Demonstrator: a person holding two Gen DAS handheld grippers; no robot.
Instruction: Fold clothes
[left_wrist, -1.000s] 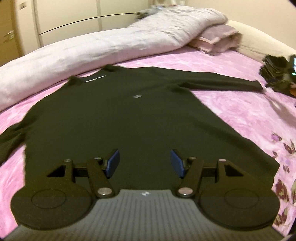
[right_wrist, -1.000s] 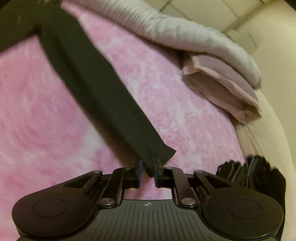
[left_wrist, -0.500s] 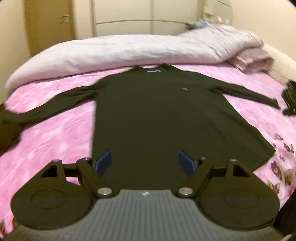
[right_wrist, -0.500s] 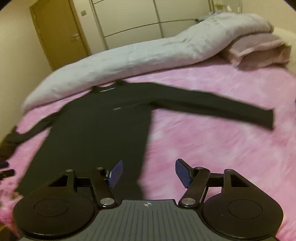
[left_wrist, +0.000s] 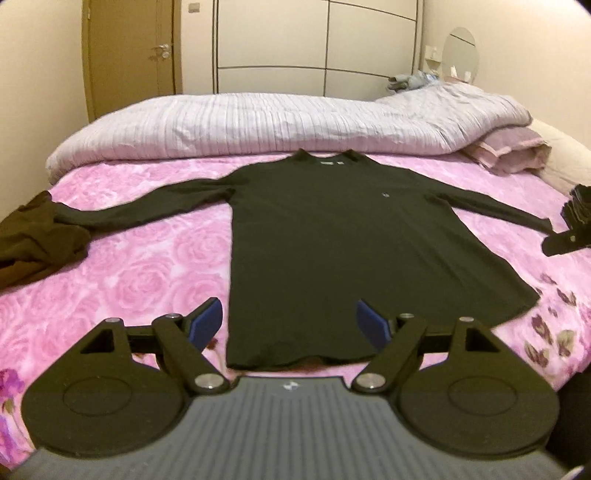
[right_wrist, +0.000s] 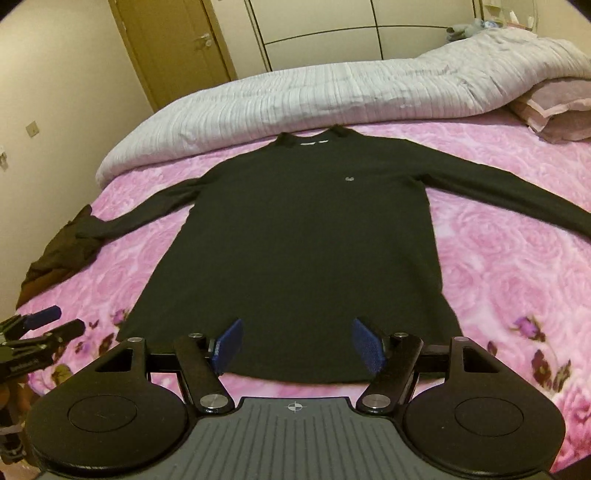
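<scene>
While spread flat, black shirt (left_wrist: 332, 240) beneath both gaping tools.

The left gripper (left_wrist: 290, 325) is built of matte black plastic. Two round black housings, each marked with a faint embossed circle, are set at either side of a grey ribbed centre plate printed with a small white emblem. Black angled linkage arms are fastened by silver round-headed screws, and blue pads (left_wrist: 207, 324) are fitted to the fingers. The right gripper (right_wrist: 297, 345) is made alike, though a white crosshair mark is printed on its plate.
</scene>
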